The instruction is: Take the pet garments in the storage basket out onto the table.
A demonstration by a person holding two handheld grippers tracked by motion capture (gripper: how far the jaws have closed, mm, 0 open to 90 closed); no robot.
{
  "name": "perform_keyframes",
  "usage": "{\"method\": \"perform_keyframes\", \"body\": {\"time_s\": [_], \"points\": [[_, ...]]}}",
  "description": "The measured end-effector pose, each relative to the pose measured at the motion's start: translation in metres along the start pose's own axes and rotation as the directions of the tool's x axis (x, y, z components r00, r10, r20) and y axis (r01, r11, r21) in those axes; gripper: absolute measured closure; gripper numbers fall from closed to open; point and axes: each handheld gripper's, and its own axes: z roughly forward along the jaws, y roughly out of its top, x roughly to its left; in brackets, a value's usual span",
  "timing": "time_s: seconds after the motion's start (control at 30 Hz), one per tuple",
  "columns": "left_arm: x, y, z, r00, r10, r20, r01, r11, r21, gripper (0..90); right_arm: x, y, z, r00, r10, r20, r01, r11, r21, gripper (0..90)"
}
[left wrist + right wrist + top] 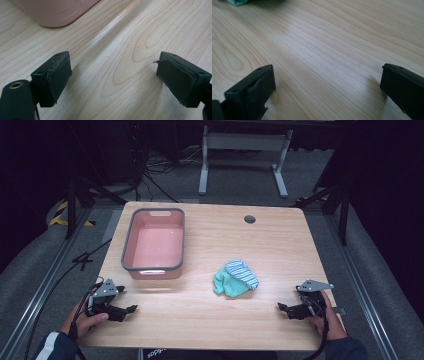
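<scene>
A pink bin with a grey rim (153, 243) stands empty on the left half of the wooden table (280, 240). Near the middle lies a small heap of cloth: a teal piece (227, 284) with a blue-and-white striped piece (243, 272) on top. My left gripper (131, 309) rests at the front left, open, with bare wood between its jaws; the bin's corner (53, 12) shows just beyond it. At the front right my right gripper (281, 307) is open too, nothing between its jaws, and the teal cloth's edge (238, 2) sits far ahead.
A round cable hole (249, 219) sits at the table's far right. A white table frame (245, 150) and cables lie on the grey floor behind. Black rails run along both sides of the table.
</scene>
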Motion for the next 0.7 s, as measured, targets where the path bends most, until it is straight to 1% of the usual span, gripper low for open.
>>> {"method": "perform_keyframes", "body": {"time_s": [0.23, 0.47, 0.7], "points": [[0.0003, 0.0003, 0.0002, 1.0, -0.001, 0.0, 0.001, 1.0, 0.002, 12.1, 0.0, -0.0007, -0.0006, 1.0, -0.003, 0.004, 0.003, 1.0, 0.001, 0.1], [0.0004, 0.0004, 0.0002, 1.0, -0.001, 0.0, 0.001, 1.0, 0.003, 12.1, 0.0007, -0.0012, -0.0013, 0.9999, 0.005, 0.01, -0.005, 1.0, 0.002, 0.1], [0.0007, 0.0009, 0.0004, 1.0, -0.001, -0.004, 0.001, 1.0, 0.009, 10.9, 0.0005, -0.0011, -0.0013, 1.0, 0.005, 0.008, -0.005, 1.0, 0.002, 0.1]]}}
